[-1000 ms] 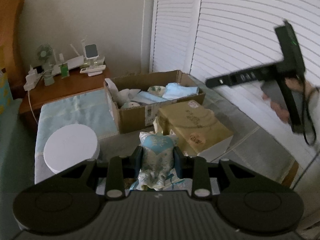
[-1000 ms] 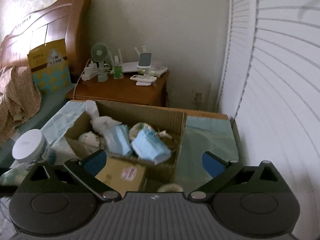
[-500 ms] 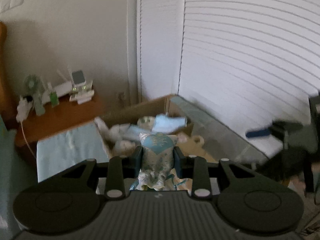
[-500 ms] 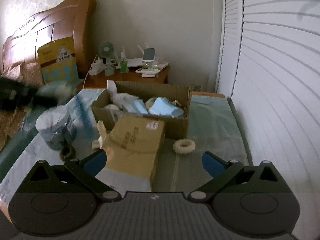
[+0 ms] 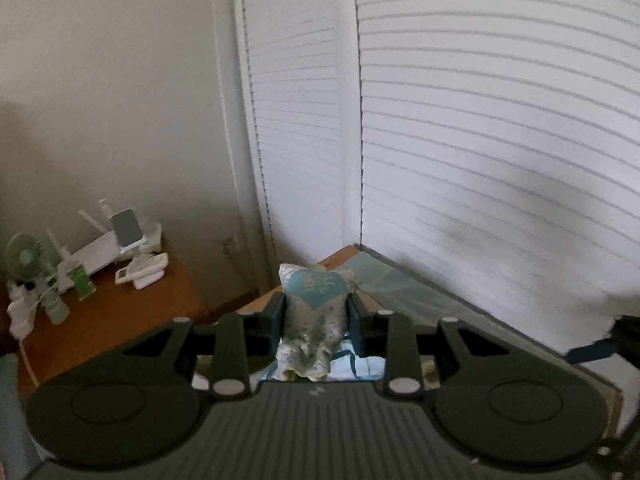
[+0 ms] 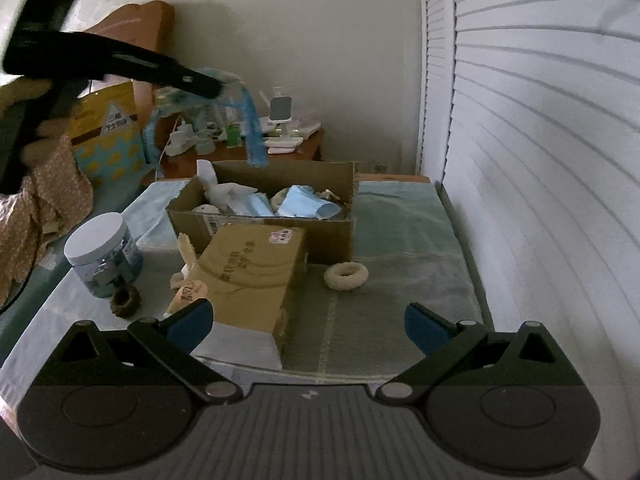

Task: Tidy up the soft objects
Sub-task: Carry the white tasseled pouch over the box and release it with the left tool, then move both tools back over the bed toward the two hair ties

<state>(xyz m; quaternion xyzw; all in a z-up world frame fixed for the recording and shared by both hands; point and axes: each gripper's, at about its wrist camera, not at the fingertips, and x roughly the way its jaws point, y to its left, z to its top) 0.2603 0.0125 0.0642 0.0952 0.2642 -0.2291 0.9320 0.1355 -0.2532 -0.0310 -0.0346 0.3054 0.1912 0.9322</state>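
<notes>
- My left gripper [image 5: 316,316] is matt black plastic; the cloth pouch [image 5: 314,312] it pinches has a faint satin sheen and printed pattern, with blue ribbon [image 6: 253,128] hanging.
- My right gripper [image 6: 310,322] has matt black arms and smooth blue pads [image 6: 192,320].
- The open box [image 6: 280,200] and closed box [image 6: 248,276] are plain brown cardboard, dull and paper-labelled.
- The bed [image 6: 400,248] wears a pale woven cloth cover, matt.
- The jar [image 6: 102,252] looks like glossy plastic with a smooth white lid, though it's dim.
- The cream ring [image 6: 346,276] seems fuzzy.
- The nightstand [image 5: 112,320] is polished wood.
</notes>
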